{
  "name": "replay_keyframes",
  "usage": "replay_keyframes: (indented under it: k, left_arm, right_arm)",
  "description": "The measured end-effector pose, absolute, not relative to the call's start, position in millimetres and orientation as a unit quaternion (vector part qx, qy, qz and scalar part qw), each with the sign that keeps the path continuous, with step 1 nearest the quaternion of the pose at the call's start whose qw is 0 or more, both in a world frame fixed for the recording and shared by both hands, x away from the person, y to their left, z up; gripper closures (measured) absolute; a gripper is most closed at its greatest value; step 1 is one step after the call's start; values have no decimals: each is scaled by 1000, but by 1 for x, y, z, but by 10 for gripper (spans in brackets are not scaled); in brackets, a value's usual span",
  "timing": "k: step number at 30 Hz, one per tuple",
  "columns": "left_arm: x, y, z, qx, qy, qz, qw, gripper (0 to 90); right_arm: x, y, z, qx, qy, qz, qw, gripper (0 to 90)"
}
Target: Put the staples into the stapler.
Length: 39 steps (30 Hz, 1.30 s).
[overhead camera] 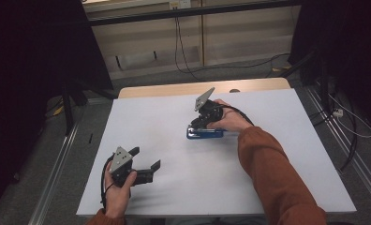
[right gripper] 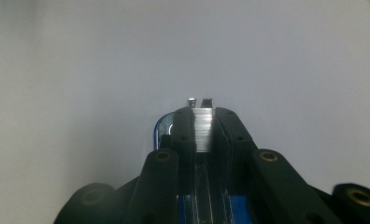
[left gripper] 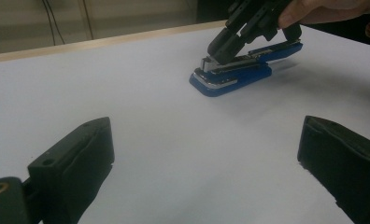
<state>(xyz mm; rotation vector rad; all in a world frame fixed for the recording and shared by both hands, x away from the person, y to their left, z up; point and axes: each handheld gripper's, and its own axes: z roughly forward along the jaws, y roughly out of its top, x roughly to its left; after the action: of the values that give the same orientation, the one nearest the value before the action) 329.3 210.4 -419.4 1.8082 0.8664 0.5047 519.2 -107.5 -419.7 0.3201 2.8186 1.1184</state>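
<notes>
Right claw (right gripper: pixel 204 128) around stapler (left gripper: pixel 230 77) (staples inside)

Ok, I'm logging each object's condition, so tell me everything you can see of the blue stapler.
The blue stapler lies flat on the white table, right of its middle. It has a blue, plastic-looking base and a shiny metal magazine; its blue top arm seems swung back at the rear. The right gripper, tilted down from above, is closed on the metal rail at its front end, where a silver strip of staples shows between the jaws. The left gripper is apart from it.
</notes>
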Motion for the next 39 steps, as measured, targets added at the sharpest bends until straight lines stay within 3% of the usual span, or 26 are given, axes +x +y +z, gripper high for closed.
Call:
replay_keyframes:
  k: [15,23,27,39]
  left_arm:
    - [329,211,-419,752,360,209,511,39]
    - [329,211,-420,752,360,209,512,39]
    - [330,211,-419,752,360,209,512,39]
    - [330,210,-420,751,363,208,511,39]
  right_arm:
    - [519,-107,-420,111,922,369,48,780]
    - [518,-107,-421,127,920,369,41,715]
    - [519,-108,-420,136,916,375,45,637]
    - [516,-116,-420,205,895,393,54,275]
